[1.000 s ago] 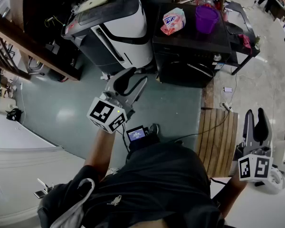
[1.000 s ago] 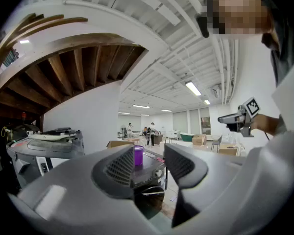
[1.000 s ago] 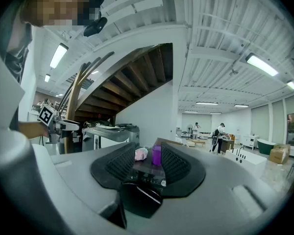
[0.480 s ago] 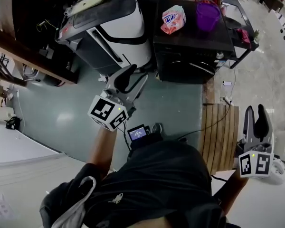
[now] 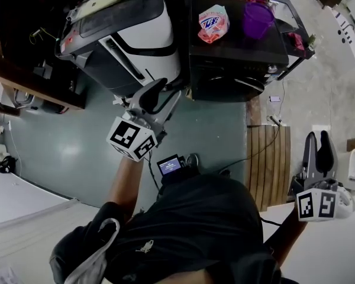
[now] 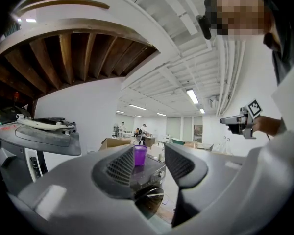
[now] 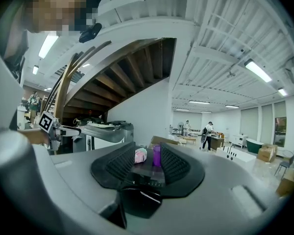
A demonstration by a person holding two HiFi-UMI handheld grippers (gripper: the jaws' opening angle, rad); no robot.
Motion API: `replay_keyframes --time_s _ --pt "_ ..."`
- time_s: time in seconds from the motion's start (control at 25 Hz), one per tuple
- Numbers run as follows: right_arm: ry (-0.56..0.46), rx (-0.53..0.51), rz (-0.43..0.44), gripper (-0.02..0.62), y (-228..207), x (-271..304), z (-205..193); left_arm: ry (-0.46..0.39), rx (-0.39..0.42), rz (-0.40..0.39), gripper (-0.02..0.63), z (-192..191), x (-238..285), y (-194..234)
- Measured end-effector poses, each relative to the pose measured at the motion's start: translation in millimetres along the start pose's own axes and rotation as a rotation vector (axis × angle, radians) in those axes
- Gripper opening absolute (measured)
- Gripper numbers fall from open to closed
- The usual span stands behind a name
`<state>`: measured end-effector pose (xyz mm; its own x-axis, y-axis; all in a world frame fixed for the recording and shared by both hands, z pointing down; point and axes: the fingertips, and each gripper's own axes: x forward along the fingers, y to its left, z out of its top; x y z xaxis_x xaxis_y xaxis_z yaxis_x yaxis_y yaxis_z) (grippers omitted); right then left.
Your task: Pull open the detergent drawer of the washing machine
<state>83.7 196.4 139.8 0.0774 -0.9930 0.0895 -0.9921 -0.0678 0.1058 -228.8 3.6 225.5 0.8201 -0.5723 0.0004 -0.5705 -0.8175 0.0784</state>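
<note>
The black washing machine [image 5: 236,52] stands at the top middle of the head view, with a pink detergent bag [image 5: 213,23] and a purple cup [image 5: 258,19] on its top. I cannot make out its detergent drawer. My left gripper [image 5: 168,89] is held level in the air, short of the washer's left front corner, its jaws apart and empty. In the left gripper view the left gripper [image 6: 150,153] frames the cup [image 6: 140,154] far off. My right gripper [image 5: 318,136] hangs far right over the floor, open and empty. The right gripper [image 7: 148,153] points at the distant bag [image 7: 140,154].
A tilted white and grey machine [image 5: 136,34] stands just left of the washer. A wooden slatted platform [image 5: 269,164] lies on the floor before the washer, with a cable across it. Dark wooden beams [image 5: 29,70] run along the left. A small screen [image 5: 170,165] sits at the person's waist.
Both grippers have been carried forward toward the washer and the white machine, which now lie closer to the left gripper's tips. Neither gripper's jaws have changed.
</note>
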Motion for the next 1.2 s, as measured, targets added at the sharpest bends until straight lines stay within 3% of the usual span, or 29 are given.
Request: replay_keyframes --time_s 0.32,0.52,1.2 --pt "0.01 -0.021 0.002 0.146 8.8 19.2 5.5 -0.001 -0.04 -0.001 0.23 -12.2 4.7 15.1" --pt "0.011 0.003 0.033 0.146 -7.0 33.4 -4.4 0.012 -0.017 0.024 0.23 -9.7 15.7 11.8" --pt "-0.028 0.074 0.242 0.146 -138.6 77.0 -35.9 0.057 0.008 0.237 0.23 -13.3 77.7 -74.6"
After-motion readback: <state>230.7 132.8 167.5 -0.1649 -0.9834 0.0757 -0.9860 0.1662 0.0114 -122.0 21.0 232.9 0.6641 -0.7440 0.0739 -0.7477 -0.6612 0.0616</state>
